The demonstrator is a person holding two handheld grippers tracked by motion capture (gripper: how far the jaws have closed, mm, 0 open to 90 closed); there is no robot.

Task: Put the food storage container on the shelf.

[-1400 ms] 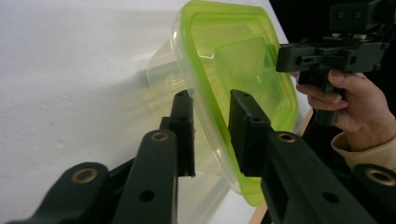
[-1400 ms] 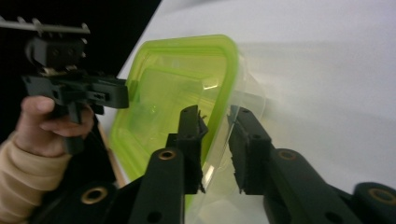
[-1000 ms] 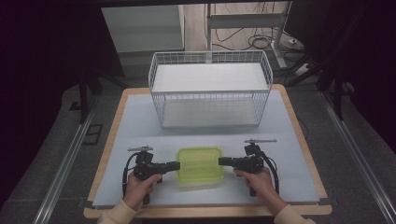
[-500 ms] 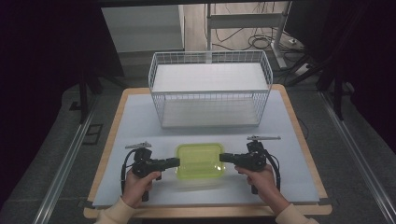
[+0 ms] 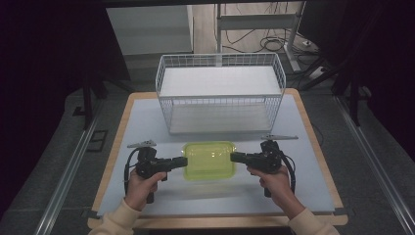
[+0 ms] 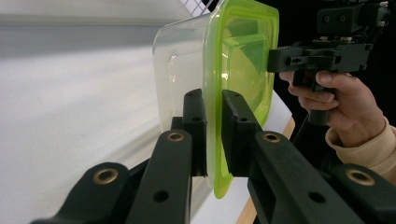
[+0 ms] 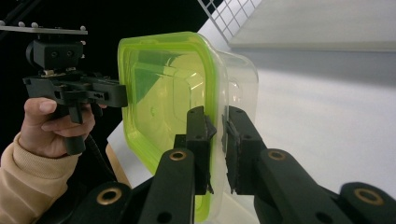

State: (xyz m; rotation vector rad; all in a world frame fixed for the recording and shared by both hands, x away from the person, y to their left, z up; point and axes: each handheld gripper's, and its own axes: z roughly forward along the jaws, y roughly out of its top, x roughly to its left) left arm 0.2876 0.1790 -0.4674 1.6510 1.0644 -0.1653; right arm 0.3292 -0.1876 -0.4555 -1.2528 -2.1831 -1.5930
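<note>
Two grippers share one load: the left gripper [image 5: 182, 162] pinches the left rim of a clear food box with a green lid [image 5: 209, 159], and the right gripper [image 5: 234, 156] pinches the opposite rim, so the box hangs between them, lid up. In the left gripper view the jaws are pressed onto the lid edge [image 6: 215, 140]; the right gripper view shows the same clamp on the far edge [image 7: 215, 135]. The grasp looks done and the box seems clear of the table [image 5: 147, 122]. What is probably left is carrying it forward to the wire basket [image 5: 220, 93] just beyond the grippers and setting it down.
</note>
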